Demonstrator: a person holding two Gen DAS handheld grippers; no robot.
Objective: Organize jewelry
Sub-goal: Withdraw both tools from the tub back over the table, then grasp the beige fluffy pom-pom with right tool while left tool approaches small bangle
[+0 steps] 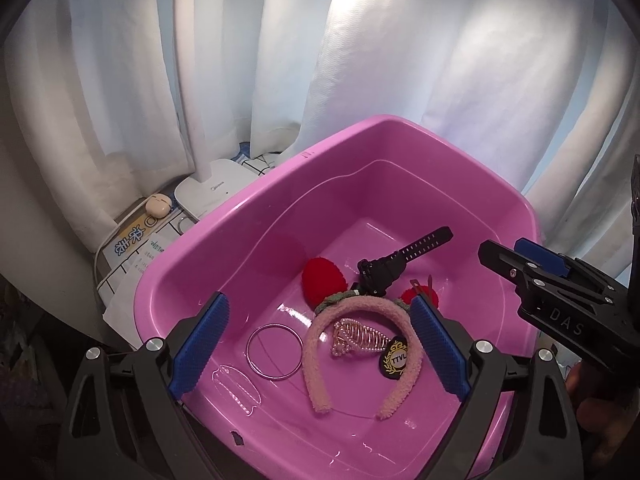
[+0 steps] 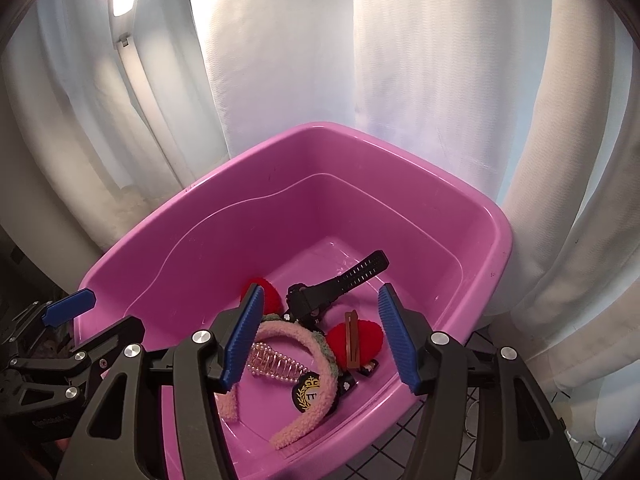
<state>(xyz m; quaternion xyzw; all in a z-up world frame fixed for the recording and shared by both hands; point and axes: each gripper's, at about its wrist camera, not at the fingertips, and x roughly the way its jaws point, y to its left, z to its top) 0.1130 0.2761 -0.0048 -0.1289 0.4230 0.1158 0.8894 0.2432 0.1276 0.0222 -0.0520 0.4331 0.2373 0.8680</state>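
Observation:
A pink plastic tub (image 1: 256, 216) (image 2: 192, 232) holds the jewelry: a pink fuzzy headband (image 1: 316, 364) (image 2: 308, 336) with red pom ears (image 1: 322, 280) (image 2: 366, 336), a pearl hair claw (image 1: 360, 338) (image 2: 276, 362), a silver bangle (image 1: 274, 351), a black watch (image 1: 394, 266) (image 2: 340, 282), a black round badge (image 1: 394, 360) (image 2: 308, 394) and a brown hair clip (image 2: 353, 338). My left gripper (image 1: 320, 344) is open and empty above the tub's near side. My right gripper (image 2: 320, 336) is open and empty over the tub; it also shows in the left wrist view (image 1: 520, 260).
White curtains (image 1: 400, 60) hang close behind the tub. A white lamp base (image 1: 212, 190), a small beige case (image 1: 158, 203) and papers (image 1: 132, 248) lie to the tub's left. A grid-patterned cloth (image 2: 400, 440) covers the table.

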